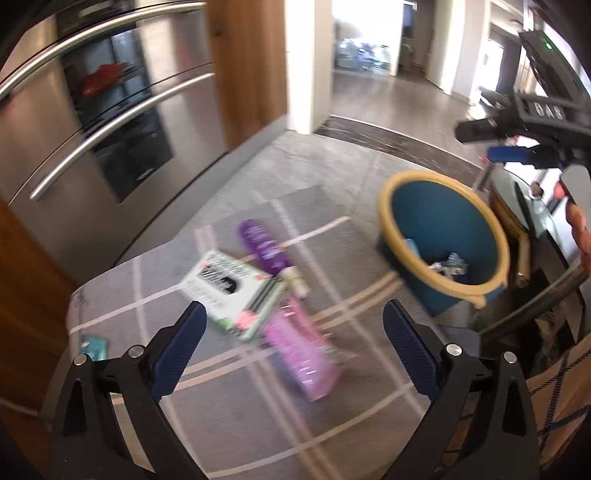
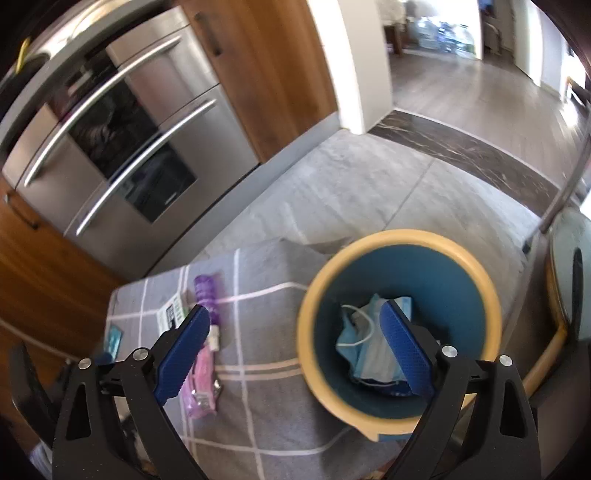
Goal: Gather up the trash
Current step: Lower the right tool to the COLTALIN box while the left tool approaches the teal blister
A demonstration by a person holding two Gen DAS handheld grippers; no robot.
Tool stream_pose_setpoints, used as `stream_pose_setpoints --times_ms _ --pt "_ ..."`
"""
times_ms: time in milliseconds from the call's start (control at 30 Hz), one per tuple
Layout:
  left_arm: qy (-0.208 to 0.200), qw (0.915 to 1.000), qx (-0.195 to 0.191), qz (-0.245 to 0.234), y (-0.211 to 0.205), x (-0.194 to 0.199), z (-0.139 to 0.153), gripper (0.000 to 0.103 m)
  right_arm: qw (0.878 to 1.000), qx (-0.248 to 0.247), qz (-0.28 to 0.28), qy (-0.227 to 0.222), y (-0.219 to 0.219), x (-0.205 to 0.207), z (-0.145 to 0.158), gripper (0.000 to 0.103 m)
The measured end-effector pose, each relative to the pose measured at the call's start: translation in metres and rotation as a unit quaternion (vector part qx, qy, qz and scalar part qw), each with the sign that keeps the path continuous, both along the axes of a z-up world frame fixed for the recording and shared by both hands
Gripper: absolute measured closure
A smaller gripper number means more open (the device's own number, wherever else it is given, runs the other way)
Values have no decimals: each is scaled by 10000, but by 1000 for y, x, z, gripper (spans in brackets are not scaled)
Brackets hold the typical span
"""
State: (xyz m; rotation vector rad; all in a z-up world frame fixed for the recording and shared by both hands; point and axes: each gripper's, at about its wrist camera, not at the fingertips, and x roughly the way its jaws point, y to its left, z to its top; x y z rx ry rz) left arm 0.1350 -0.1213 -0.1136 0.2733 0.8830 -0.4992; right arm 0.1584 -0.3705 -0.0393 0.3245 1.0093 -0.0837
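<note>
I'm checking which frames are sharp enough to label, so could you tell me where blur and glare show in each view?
Left wrist view: motion blur smears the white box, pink package and bin; the doorway is blown out. Right wrist view: the bin rim is softly blurred, the face masks inside are readable; fisheye bends the oven handles in both.

Steel oven (image 1: 110,122), wood cabinets (image 2: 258,66), grey floor (image 2: 369,192)

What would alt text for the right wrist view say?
The open right gripper hangs empty above a blue bin with a yellow rim, holding a crumpled face mask. To the bin's left, a purple bottle and pink packet lie on a grey checked rug.
</note>
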Motion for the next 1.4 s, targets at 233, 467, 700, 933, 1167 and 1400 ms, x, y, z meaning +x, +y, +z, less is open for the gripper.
stream_pose_setpoints --times_ms 233,467,700,933,1167,1400 --pt "117 9975 17 702 59 14 -7 8 9991 -73 363 216 43 23 -14 10" --pt "185 9924 -7 1215 100 20 -13 8 9964 -155 691 467 83 45 -35 10" --pt "236 9878 28 1541 127 25 -20 8 9928 -175 1032 581 118 62 -51 10" --pt "478 9745 43 2191 172 39 -40 8 9741 -467 2110 671 182 72 -77 10" --pt "430 9574 194 2848 228 51 -59 8 9437 -892 3070 853 228 76 -112 10" --pt "667 9406 73 3328 263 66 -75 8 9385 -870 3210 930 239 89 -128 10"
